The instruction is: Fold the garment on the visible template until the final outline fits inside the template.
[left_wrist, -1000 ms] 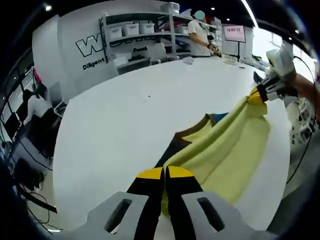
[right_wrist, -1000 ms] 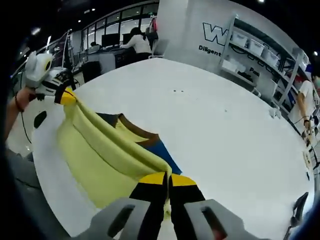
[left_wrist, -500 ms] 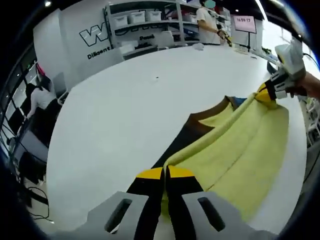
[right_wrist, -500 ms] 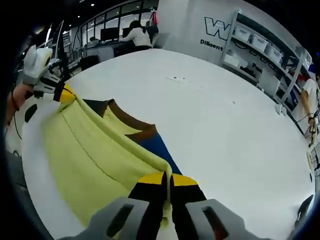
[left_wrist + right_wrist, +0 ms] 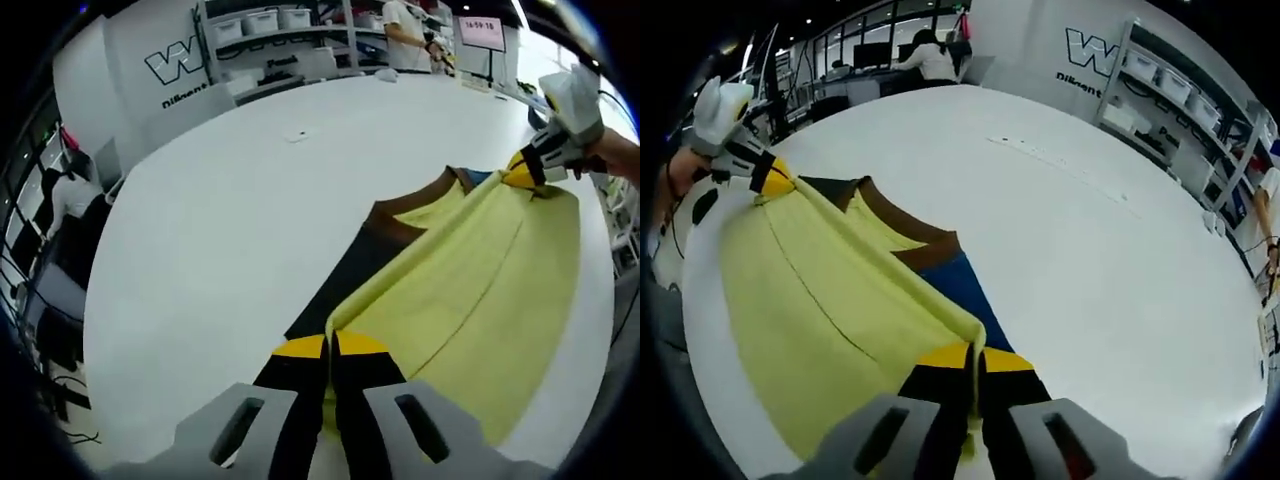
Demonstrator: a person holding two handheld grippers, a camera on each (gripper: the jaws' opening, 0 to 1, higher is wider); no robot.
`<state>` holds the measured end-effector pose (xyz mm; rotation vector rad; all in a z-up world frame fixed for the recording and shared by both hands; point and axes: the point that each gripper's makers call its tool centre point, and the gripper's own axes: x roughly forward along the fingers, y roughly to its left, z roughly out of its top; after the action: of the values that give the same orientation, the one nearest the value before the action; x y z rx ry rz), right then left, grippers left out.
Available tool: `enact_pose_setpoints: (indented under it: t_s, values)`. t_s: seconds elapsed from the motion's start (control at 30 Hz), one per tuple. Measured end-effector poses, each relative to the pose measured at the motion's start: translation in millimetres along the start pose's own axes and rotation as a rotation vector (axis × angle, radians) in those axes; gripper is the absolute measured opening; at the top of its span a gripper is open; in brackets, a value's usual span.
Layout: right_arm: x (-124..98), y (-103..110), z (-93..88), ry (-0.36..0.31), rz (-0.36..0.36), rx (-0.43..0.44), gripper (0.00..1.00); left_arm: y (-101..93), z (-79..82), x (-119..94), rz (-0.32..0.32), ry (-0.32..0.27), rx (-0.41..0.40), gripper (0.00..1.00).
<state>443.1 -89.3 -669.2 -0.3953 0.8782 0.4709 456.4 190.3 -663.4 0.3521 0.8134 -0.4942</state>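
Carrying the fold across well, I judge, means keeping both corners level and the yellow edge taut between them, so the doubled cloth lands square with no ripple.

In the left gripper view, the left gripper (image 5: 330,348) at 6 o'clock has its jaws together, clamped on a corner of the garment (image 5: 470,300). The yellow cloth runs from there up toward 2 o'clock, where the right gripper (image 5: 527,172) pinches the far corner. Brown and blue bands (image 5: 415,205) of the garment lie flat on the table beside the lifted edge, near the centre. Lowering both hands together toward those bands should keep the outline narrow.

In the right gripper view, the left gripper (image 5: 770,180) sits at 10 o'clock, and the yellow garment (image 5: 810,300) stretches down to 6 o'clock, where the right gripper (image 5: 975,358) is closed on its corner. I cannot make out a template outline on the surface.

The surface is a large white table (image 5: 220,210), smooth and bare around the cloth. Beyond it at 12 o'clock stand shelves with bins (image 5: 265,25) and a white wall with lettering (image 5: 175,70); a person (image 5: 405,30) stands by the shelves, another at desks (image 5: 930,60).
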Motion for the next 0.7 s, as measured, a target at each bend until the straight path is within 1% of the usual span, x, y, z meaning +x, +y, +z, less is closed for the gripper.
enact_pose_setpoints:
  t_s: [0.03,0.07,0.13,0.2,0.23,0.27,0.33,0.4,0.43,0.47,0.53,0.57,0.6,0.67,0.7]
  values:
    - [-3,4,-3.8,0.039,0.023,-0.065,0.00,-1.6,-2.3,-2,-0.010,0.014,-0.017,0.00]
    - [-4,5,-5.5,0.057,0.030,-0.096,0.00,-2.9,-4.3,-4,-0.018,0.020,-0.022,0.00]
    - [-6,9,-9.2,0.085,0.042,-0.121,0.00,-7.3,-9.7,-8,-0.042,0.036,-0.022,0.00]
    - [-8,12,-11.5,0.103,0.058,-0.140,0.00,-12.0,-15.7,-13,-0.071,0.067,-0.027,0.00]
    - [-9,13,-12.9,0.114,0.067,-0.158,0.00,-14.9,-20.0,-16,-0.083,0.086,-0.035,0.00]
    - [-12,16,-16.6,0.140,0.090,-0.201,0.00,-19.0,-25.7,-21,-0.096,0.095,-0.025,0.00]
    - [-15,21,-20.5,0.156,0.111,-0.177,0.00,-21.9,-31.2,-26,-0.104,0.106,-0.016,0.00]
    - [-20,28,-26.9,0.181,0.153,-0.137,0.00,-26.8,-39.0,-33,-0.119,0.129,0.002,0.00]
    - [-24,34,-32.0,0.197,0.185,-0.125,0.00,-28.8,-43.0,-36,-0.127,0.137,0.002,0.00]
    - [-27,37,-34.9,0.204,0.204,-0.125,0.00,-29.2,-44.5,-37,-0.129,0.138,0.001,0.00]
    - [-29,39,-37.8,0.208,0.215,-0.123,0.00,-30.0,-46.7,-39,-0.133,0.134,0.002,0.00]
    - [-31,42,-40.6,0.218,0.228,-0.109,0.00,-30.4,-47.7,-40,-0.132,0.124,0.001,0.00]
    - [-31,42,-40.8,0.214,0.228,-0.115,0.00,-30.4,-47.7,-40,-0.131,0.118,-0.005,0.00]
    - [-31,42,-39.9,0.192,0.239,-0.152,0.00,-30.5,-47.0,-39,-0.131,0.116,-0.006,0.00]
    - [-31,42,-40.0,0.191,0.239,-0.152,0.00,-30.5,-46.4,-39,-0.131,0.115,-0.002,0.01]
